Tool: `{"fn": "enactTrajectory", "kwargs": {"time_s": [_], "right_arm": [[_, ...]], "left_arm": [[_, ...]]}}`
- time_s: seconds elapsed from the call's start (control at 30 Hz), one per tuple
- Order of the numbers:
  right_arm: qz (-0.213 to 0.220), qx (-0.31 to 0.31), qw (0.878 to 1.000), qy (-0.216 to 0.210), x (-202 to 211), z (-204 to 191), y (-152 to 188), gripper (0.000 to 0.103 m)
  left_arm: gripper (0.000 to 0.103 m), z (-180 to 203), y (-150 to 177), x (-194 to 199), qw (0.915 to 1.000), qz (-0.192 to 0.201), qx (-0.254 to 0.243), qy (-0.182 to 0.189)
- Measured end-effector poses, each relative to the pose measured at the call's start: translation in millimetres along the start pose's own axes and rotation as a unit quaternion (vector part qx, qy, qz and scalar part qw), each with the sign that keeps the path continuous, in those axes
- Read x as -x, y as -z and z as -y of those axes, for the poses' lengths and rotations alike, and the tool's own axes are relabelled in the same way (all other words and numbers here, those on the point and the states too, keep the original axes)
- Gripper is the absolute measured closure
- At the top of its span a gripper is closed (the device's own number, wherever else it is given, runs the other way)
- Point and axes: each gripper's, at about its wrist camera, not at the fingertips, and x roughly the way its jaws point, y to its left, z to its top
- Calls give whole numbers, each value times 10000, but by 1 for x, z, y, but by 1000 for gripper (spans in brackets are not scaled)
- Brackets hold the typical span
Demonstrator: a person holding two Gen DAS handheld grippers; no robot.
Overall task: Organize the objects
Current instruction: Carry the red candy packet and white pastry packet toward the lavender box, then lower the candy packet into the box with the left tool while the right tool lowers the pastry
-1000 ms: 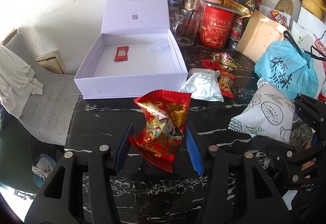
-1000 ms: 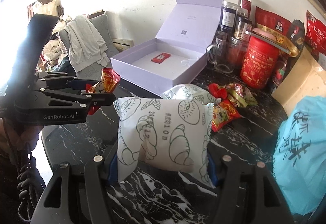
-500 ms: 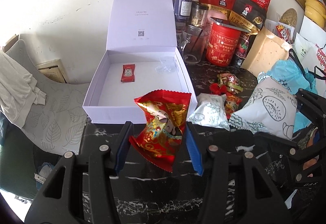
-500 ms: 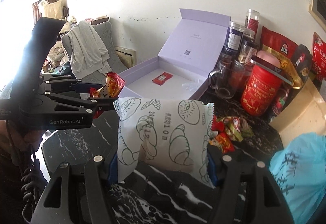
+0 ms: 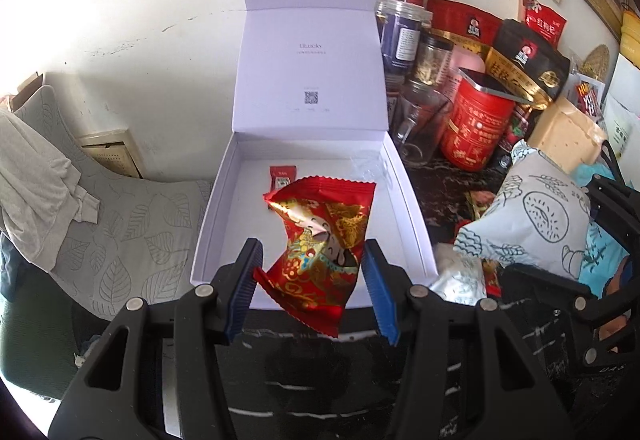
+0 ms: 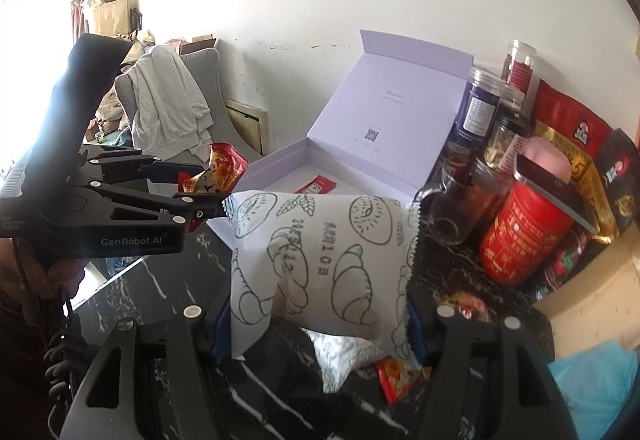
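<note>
Left gripper (image 5: 312, 280): the jaws pinch a red packet (image 5: 320, 252) between the blue pads; the packet stands upright, its crimped top edge above the jaws and its lower corner below them. Beyond the jaws lies the open box (image 5: 404, 192), lid up, with a small red sachet (image 5: 283, 176) on its floor.

Right gripper (image 6: 320, 324): the jaws pinch a white packet (image 6: 320, 256) printed with croissants, gripped at its two side edges; most of the packet rises above the jaws. Below the jaws, on the tabletop (image 6: 152, 292), lie another white packet (image 6: 340, 356) and a red wrapper (image 6: 400, 376). The box is beyond the jaws.
</note>
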Motion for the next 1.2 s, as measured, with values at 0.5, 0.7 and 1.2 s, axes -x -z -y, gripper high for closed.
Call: {"fn": "enactTrajectory", "kwargs": {"time_s": [0.5, 0.7, 1.2], "right_arm": [[148, 61, 9999, 25, -38, 31, -55, 36], [103, -25, 9999, 56, -61, 45, -71, 36], [-59, -9, 10000, 2, -126, 66, -96, 36]], "left_arm": [[53, -12, -57, -37, 9998, 165, -114, -10], [53, -16, -76, -56, 9996, 240, -127, -84], [53, -40, -99, -110, 9994, -11, -40, -344]]}}
